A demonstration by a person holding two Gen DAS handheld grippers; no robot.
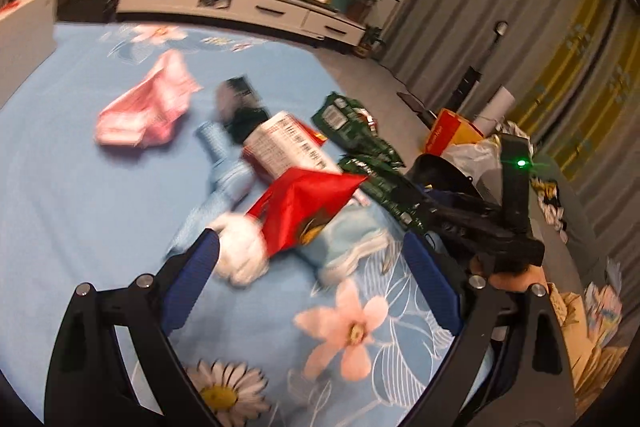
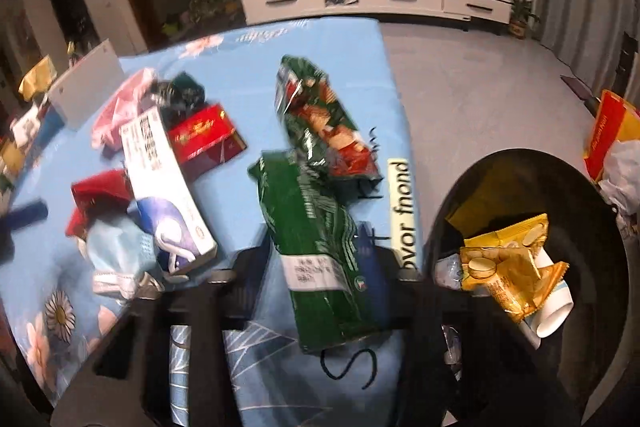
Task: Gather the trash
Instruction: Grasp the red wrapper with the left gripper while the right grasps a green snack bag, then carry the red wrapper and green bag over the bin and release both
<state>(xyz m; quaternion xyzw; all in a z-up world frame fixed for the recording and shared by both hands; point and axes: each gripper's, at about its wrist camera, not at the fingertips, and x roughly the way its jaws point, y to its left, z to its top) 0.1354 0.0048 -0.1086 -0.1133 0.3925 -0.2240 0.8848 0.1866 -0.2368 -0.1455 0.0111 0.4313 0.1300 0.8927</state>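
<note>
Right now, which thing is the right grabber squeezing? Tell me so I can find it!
Find the blue flowered sheet, then its edge beside the black bin. There the right gripper is closing on a long green snack bag. Unlike the green bag behind it with red food pictures, this one is plain green with a white label.

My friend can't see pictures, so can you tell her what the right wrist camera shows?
The right gripper is closed on a green snack packet lying on a blue flowered cloth. Beside it to the right stands a black bin already holding yellow wrappers. More rubbish lies further along the cloth: another green packet, a white box and a red box.
</note>
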